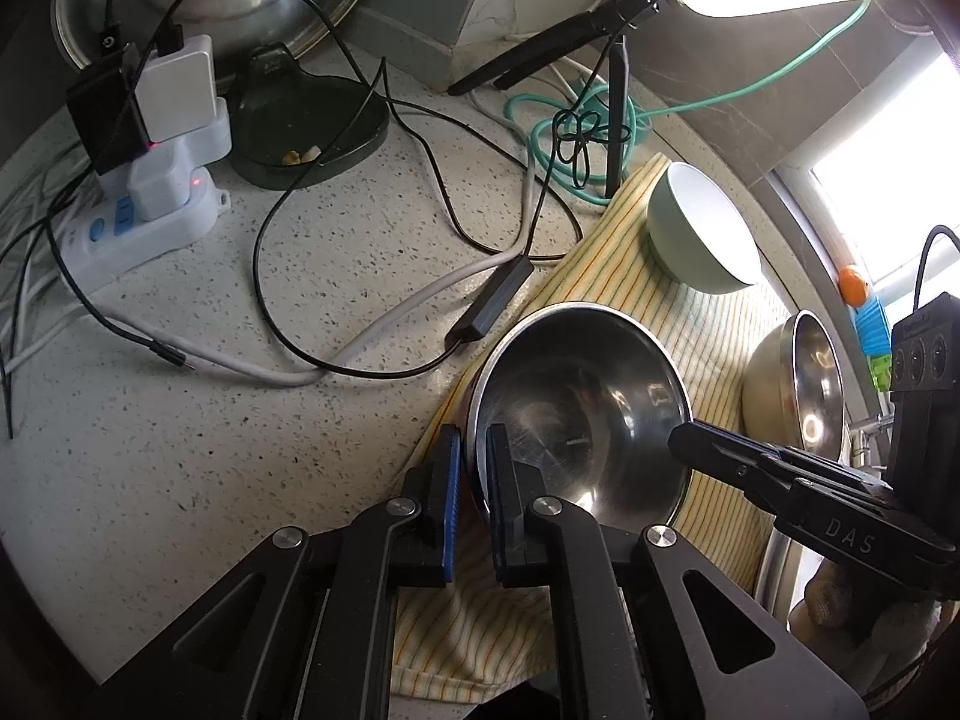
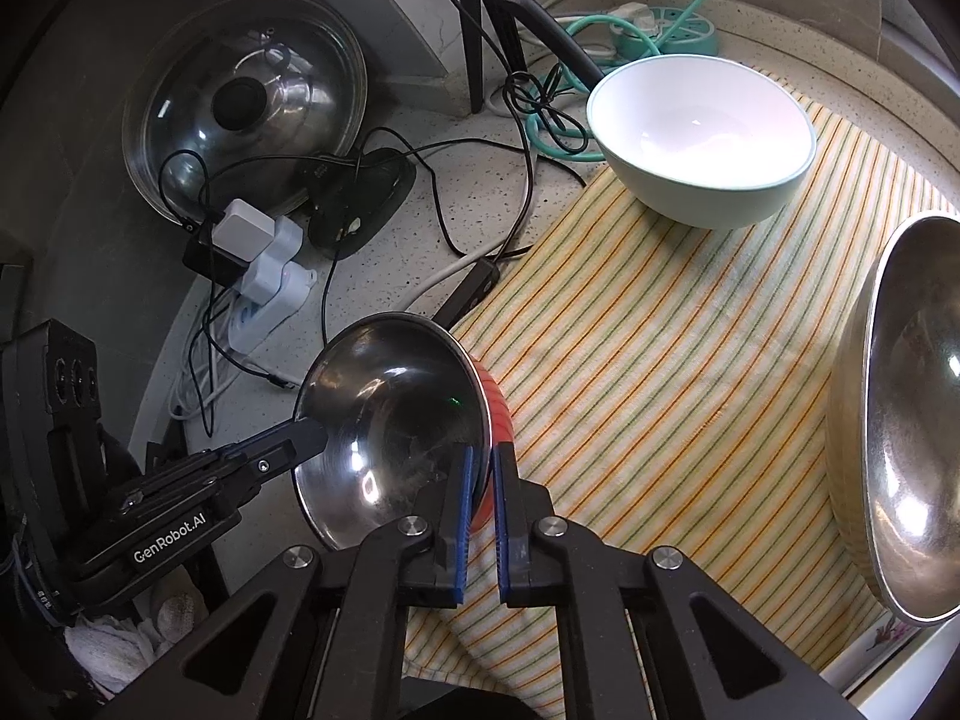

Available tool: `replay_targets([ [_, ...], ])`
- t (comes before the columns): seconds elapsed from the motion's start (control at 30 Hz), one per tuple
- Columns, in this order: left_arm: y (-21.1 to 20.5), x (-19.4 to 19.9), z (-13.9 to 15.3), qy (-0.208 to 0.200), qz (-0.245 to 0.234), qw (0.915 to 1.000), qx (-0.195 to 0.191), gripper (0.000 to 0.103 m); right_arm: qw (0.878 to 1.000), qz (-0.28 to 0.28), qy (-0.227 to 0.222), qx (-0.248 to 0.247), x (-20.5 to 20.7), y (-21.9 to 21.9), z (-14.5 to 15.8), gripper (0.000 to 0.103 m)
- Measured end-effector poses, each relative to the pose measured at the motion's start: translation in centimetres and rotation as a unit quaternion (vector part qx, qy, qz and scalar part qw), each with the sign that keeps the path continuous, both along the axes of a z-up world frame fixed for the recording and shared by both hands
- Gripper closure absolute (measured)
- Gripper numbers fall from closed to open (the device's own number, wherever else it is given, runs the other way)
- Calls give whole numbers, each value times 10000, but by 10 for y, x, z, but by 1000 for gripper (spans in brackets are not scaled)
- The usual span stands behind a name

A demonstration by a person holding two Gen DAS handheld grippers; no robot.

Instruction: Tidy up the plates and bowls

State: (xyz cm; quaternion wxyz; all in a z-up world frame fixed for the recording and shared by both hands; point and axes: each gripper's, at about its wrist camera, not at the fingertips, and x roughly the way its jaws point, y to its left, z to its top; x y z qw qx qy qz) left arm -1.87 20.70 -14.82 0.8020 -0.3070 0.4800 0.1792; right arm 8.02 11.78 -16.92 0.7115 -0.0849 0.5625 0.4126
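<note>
Blue-padded fingers of the left gripper (image 1: 474, 450) straddle the near rim of the steel bowl (image 1: 582, 414), one pad outside the wall and one inside, clamped on the thin metal edge. On the opposite rim the right gripper (image 2: 480, 468) is clamped likewise, its pads pinching the wall; in the left wrist view its black fingertip reaches the bowl's far edge. Both grips therefore sit on the same bowl, at roughly opposing points.

Location: the steel bowl rests at the edge of the striped cloth (image 2: 660, 372), beside the speckled counter (image 1: 240, 420) with its loose cables (image 1: 372, 312). A red outer skin shows along the bowl's side in the right wrist view; whether this belongs to the bowl or to a second vessel beneath cannot be determined.

Handling assessment: the bowl appears thin-walled, light, rigid and not fragile. Its polished surface is likely slippery, so a rim pinch could rotate or slide under tilt; two opposing holds should steady it.

Other items: a white bowl (image 2: 702, 138) stands farther back on the cloth, well apart, and looks breakable. A larger metal bowl (image 2: 906, 420) sits to the right, tilted toward the camera, clear of both grippers.
</note>
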Motion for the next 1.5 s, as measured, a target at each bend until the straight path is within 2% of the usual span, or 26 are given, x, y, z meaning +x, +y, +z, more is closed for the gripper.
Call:
replay_targets([
  [0.5,-12,10,24,-259,-138,9996,25,96,9996,-202,18,187,4,-20,22,97],
  [0.97,-44,50,52,-618,-690,9957,87,96,9960,-766,-146,433,19,-74,56,97],
  [1.5,-88,99,72,-870,-1365,9867,166,96,9862,-1497,-257,659,44,-135,81,97],
])
